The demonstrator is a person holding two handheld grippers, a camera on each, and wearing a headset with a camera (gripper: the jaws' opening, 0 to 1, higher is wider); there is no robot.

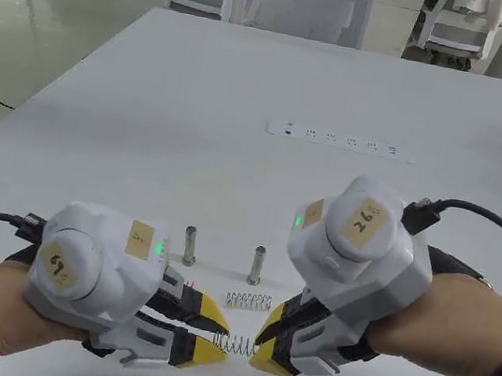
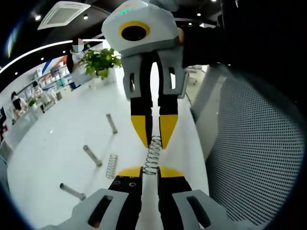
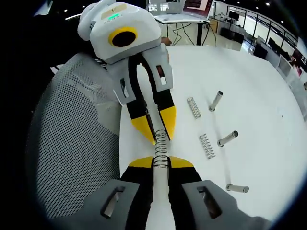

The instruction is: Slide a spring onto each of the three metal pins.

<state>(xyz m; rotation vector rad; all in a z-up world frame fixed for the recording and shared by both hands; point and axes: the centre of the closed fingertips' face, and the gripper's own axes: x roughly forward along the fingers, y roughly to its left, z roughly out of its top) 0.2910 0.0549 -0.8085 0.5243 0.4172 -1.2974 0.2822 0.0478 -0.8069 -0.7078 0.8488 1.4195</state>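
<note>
White desk (image 1: 148,116), seen from above in the head view, with two white grippers held low at its near edge, their yellow-tipped fingers pointed at each other. The left gripper (image 1: 216,335) is at the near left and the right gripper (image 1: 266,342) at the near right.

A thin wire spring (image 1: 235,344) is carried across the small gap between them. One end is pinched in the closed fingers (image 2: 129,171) of the left gripper. The other end is pinched in the closed fingers of the right gripper.

Just beyond the grippers, two short metal pins (image 1: 189,245) are stood upright on the desk, side by side and apart from each other. A third pin (image 3: 237,188) is seen in the right gripper view, in a row with the other two and at the right end. All three pins are bare.

A loose spring (image 1: 248,300) is laid flat on the desk, just on the near side of the middle pin. A second loose spring (image 3: 193,107) is seen in the right gripper view, flat on the desk beside the left pin.

A white power strip (image 1: 338,140) is set farther back on the desk. A grey mesh chair back (image 2: 249,143) is seen at the near edge in both gripper views. White chairs (image 1: 302,6) are placed at the far side.
</note>
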